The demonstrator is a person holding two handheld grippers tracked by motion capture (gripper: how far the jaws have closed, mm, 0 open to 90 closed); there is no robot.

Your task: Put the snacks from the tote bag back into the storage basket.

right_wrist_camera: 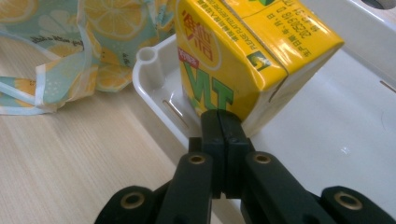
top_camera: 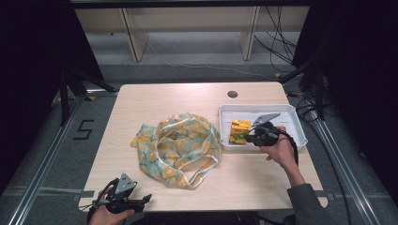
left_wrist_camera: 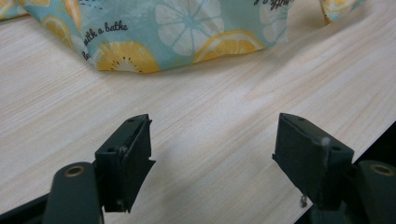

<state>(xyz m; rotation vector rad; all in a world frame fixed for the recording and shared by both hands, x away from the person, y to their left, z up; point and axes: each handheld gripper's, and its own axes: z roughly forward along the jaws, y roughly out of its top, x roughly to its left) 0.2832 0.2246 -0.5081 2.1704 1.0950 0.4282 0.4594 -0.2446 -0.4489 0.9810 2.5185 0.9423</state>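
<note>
A teal cloth bag point(top_camera: 178, 147) printed with lemon slices lies crumpled at the middle of the table, its handles loose. A yellow drink carton point(top_camera: 240, 126) with green letters stands in the left end of a white tray point(top_camera: 263, 108) at the right. My right gripper point(top_camera: 246, 137) is shut, its tips point(right_wrist_camera: 223, 122) pressed together right at the carton's point(right_wrist_camera: 233, 51) lower front edge, over the tray's near wall point(right_wrist_camera: 149, 70); nothing is between them. My left gripper point(top_camera: 136, 199) rests near the table's front left edge, open point(left_wrist_camera: 215, 140) over bare wood, short of the bag point(left_wrist_camera: 187, 28).
The wooden table point(top_camera: 164, 98) has a round cable hole point(top_camera: 232, 93) at the back. The bag's white-edged handles point(right_wrist_camera: 42, 88) lie just left of the tray. Wooden shelving and cables stand on the floor behind the table. Black rails run along both sides.
</note>
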